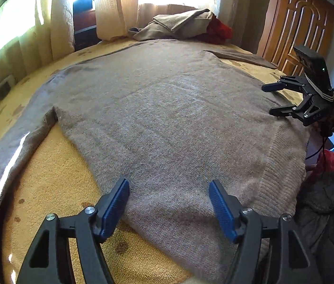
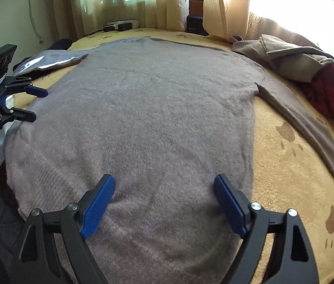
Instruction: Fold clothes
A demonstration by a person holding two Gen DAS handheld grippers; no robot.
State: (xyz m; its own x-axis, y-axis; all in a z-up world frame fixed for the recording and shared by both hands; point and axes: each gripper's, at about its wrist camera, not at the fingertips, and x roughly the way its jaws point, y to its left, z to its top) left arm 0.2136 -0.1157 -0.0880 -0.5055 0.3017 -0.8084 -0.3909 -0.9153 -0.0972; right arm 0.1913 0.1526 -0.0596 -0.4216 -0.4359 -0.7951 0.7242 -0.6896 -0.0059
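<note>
Left gripper [image 1: 169, 195] gaping, ribbed blue pads above fuzzy grey knit sweater [image 1: 167, 108]

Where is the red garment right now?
The red garment lies at the bed's far right in the right wrist view, tucked under the beige clothes pile beside the curtain, clear of the spread grey sweater.

One grey sweater [image 1: 167, 118], two grippers, one clothes pile [image 1: 186, 26].
</note>
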